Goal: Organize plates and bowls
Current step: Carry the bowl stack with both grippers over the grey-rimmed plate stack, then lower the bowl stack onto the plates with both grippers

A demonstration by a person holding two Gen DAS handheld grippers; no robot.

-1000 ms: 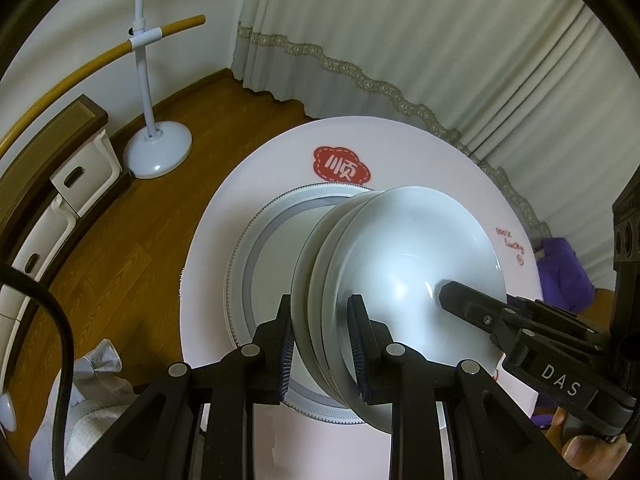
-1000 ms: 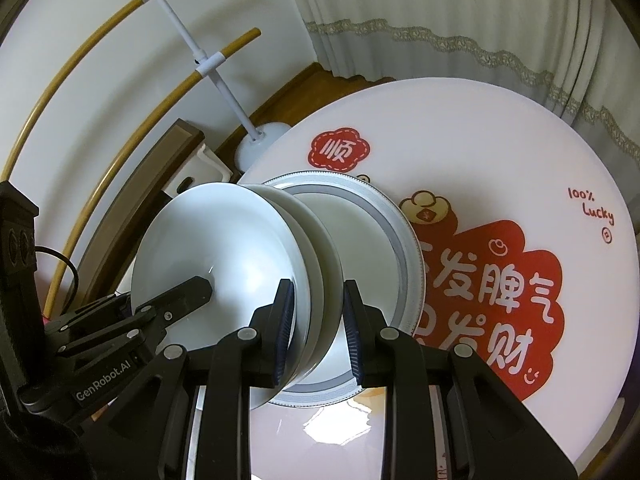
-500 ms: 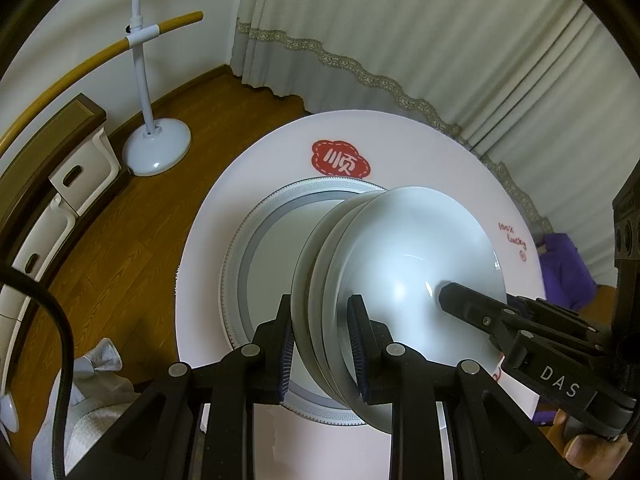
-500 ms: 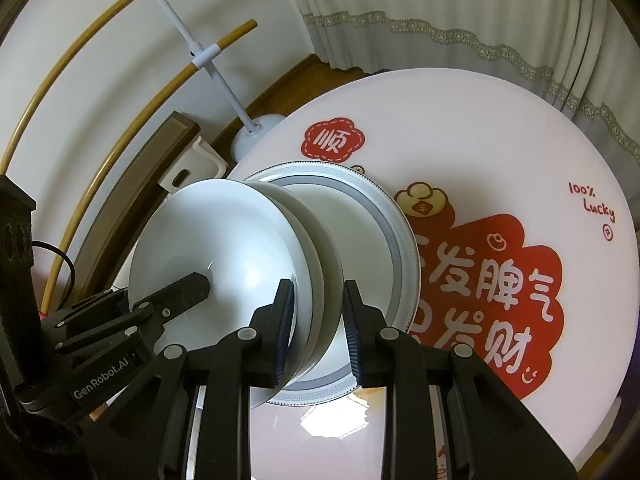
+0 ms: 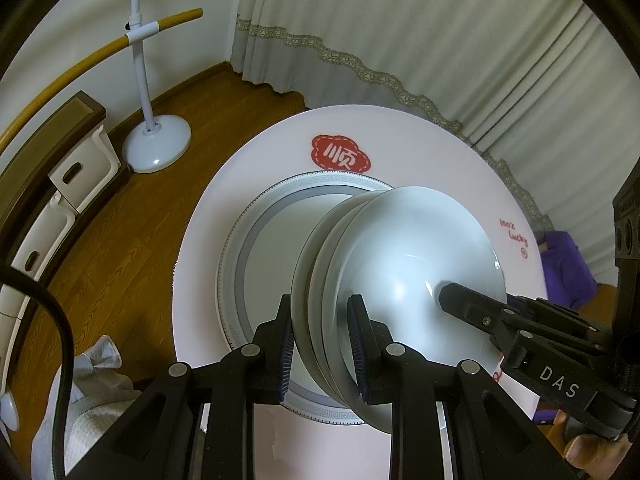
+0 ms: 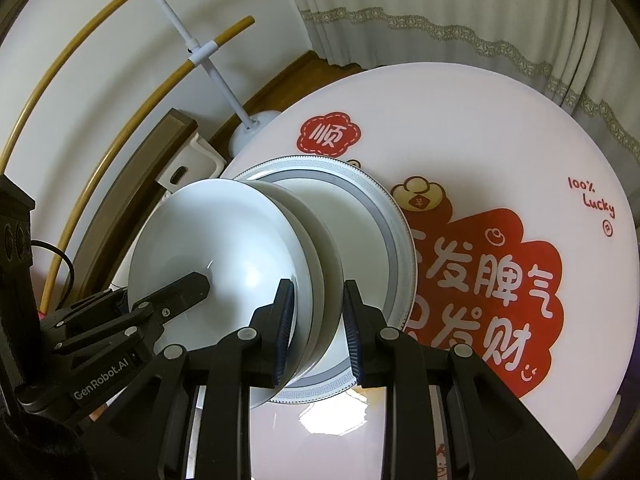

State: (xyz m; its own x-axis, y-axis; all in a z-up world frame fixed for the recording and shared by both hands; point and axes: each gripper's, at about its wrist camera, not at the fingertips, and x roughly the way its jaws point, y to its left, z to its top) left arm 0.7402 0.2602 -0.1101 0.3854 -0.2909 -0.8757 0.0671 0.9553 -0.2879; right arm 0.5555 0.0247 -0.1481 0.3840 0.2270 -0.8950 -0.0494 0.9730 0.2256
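- A round white table (image 5: 440, 152) with red printed characters stands near a pale curtain (image 5: 400, 20); a white lamp stand (image 5: 156, 148) sits on the wooden floor (image 5: 120, 220) beside it, and white storage bins (image 5: 80, 168) line the wall.
- A large plate (image 5: 256, 248) with a grey patterned rim lies flat on the table, directly beneath the held dishes.
- The stack of bowls (image 5: 400, 264) is glossy white, about three nested together, tilted on edge with the open side facing the right-hand tool.
- The left gripper (image 5: 322, 344) has its jaws narrowed onto the stack's near rim, one pad on the outer wall and one inside the top bowl.
- The right gripper (image 6: 316, 328) clamps the opposite rim in the same way, jaws narrow around the nested edges of the stack (image 6: 224, 264).
- Held between the two tools, the stack hangs over the plate (image 6: 384, 216); whether it touches the plate I cannot tell.
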